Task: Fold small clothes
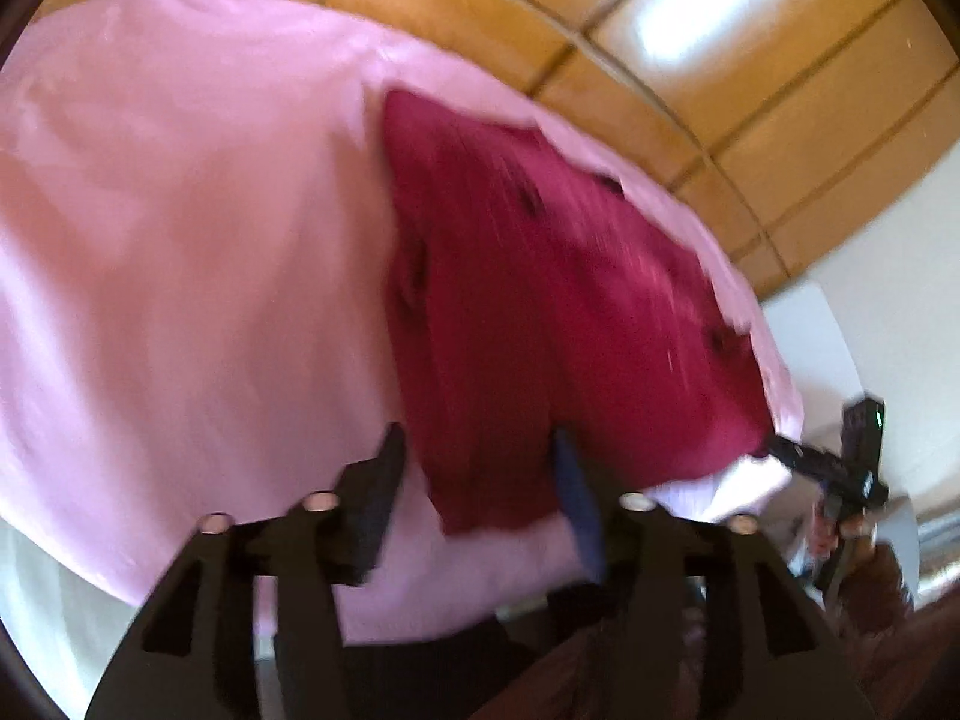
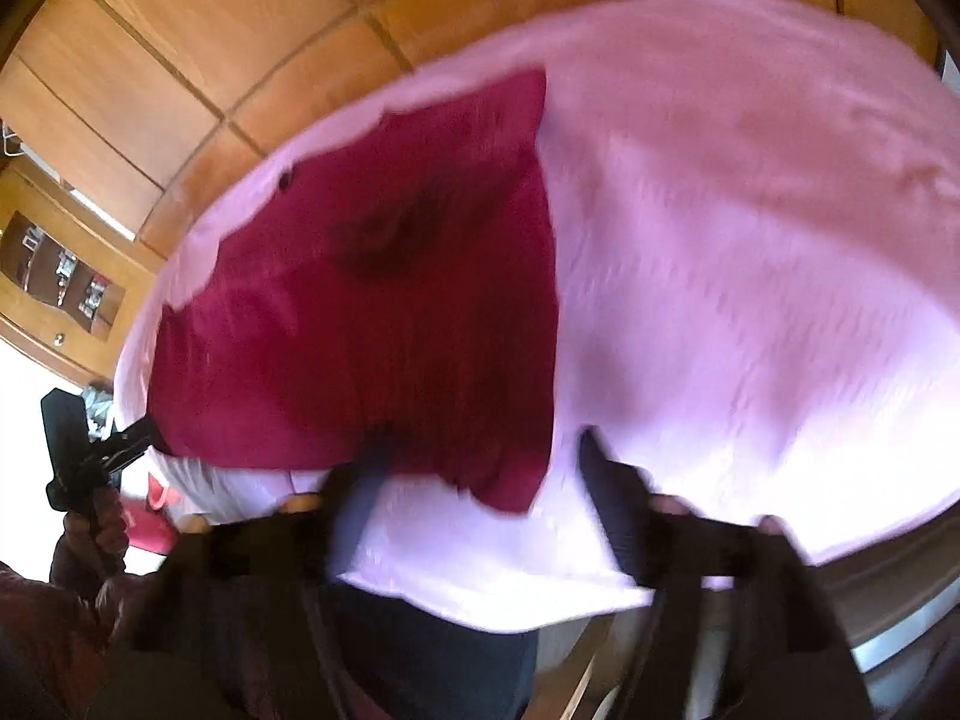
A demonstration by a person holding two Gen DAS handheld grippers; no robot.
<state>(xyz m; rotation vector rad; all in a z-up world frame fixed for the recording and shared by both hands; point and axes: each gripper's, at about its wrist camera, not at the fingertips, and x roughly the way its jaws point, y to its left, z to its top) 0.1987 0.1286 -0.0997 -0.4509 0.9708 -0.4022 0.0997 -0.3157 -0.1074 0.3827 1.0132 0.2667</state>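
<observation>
**A:** Where is the garment?

**B:** The dark red garment (image 1: 540, 324) lies spread on a pink sheet (image 1: 180, 240), near the sheet's edge closest to the wooden cabinets (image 1: 750, 90). It looks fairly flat, with a few dark spots on it, though everything is blurred. In the right wrist view the same dark red garment (image 2: 372, 312) sits on the left part of the pink sheet (image 2: 750, 270).

**A:** What is the left claw doing?

**B:** The left claw (image 1: 474, 450) has its jaws spread wide. The near corner of the garment lies between them in the picture. The blur hides whether either finger touches the cloth, and it grips nothing that I can make out.

**A:** And the right claw?

**B:** The right claw (image 2: 480, 456) is also wide apart. Its left finger overlaps the garment's near edge, the other stands over bare pink sheet. I cannot tell whether it touches the cloth.

**A:** Can each view see the other tool?

**B:** Yes. From the left view the right claw (image 1: 780, 450) appears at the garment's far corner, its tip at the cloth edge. From the right view the left claw (image 2: 144, 432) shows the same way at the opposite corner.

**A:** Anything else around?

**B:** The wooden cabinets (image 2: 180, 60) rise behind the sheet.
</observation>
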